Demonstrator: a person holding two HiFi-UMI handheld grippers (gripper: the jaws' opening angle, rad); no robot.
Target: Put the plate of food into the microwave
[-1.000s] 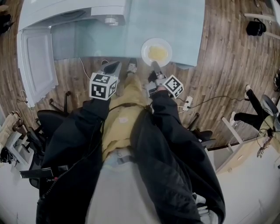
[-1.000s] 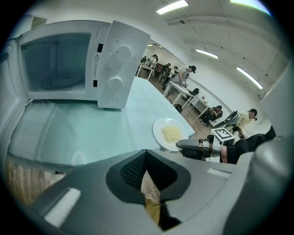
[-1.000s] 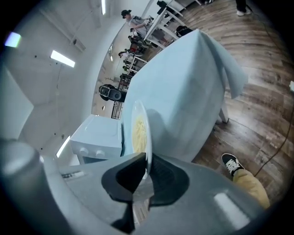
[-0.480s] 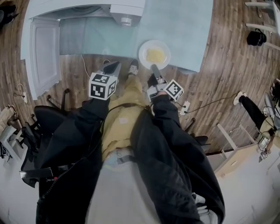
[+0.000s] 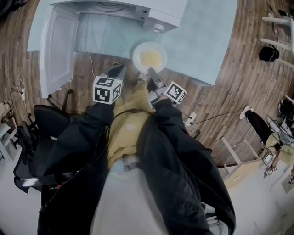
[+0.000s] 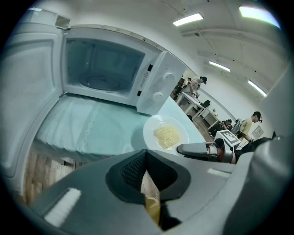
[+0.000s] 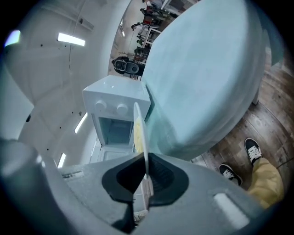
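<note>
A white plate (image 5: 149, 57) of yellow noodles hangs over the front of the pale blue table (image 5: 202, 41), in front of the microwave's control panel. My right gripper (image 5: 150, 72) is shut on its near rim; its jaws have just been closing tighter on it. In the right gripper view the plate (image 7: 139, 131) runs edge-on out of the right gripper (image 7: 144, 158). The white microwave (image 5: 138, 11) stands with its door (image 5: 57, 50) swung open at the left, its cavity (image 6: 103, 69) empty. My left gripper (image 5: 118, 69) is shut on nothing, left of the plate (image 6: 166, 134).
Black office chairs (image 5: 41, 124) stand on the wood floor at the left. A power strip and cable (image 5: 190, 120) lie on the floor at the right. People and desks (image 6: 202, 98) fill the far background.
The right gripper has carried the plate left, from the table's front edge right of the microwave to in front of its control panel. The left gripper moved along with it.
</note>
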